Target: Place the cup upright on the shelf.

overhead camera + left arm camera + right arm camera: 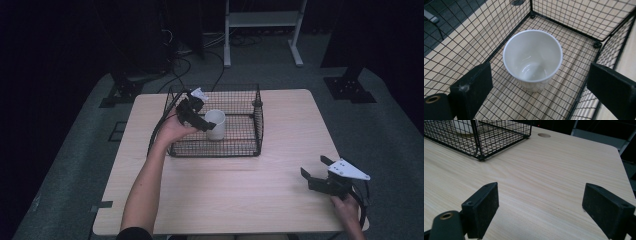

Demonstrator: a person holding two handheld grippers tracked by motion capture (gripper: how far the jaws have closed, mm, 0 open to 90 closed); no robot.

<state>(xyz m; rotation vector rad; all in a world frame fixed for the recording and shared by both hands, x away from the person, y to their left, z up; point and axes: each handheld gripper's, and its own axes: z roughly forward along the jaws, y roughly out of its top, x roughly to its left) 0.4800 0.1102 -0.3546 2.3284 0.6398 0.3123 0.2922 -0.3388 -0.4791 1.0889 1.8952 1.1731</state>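
White cup (532,58) upright in wire basket (461,50), left tongs (539,85) open above it

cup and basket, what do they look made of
The cup looks like glossy white ceramic or hard plastic: soft light reflections show on its inner wall and bottom, though the look leaves it open. The basket seems to be thin metal wire coated black, welded in a fine square grid.

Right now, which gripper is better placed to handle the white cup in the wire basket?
Left. The left gripper hangs over the wire basket with open jaws either side of the upright white cup, not touching it. The right gripper sits open near the table's near right corner, far from the basket.
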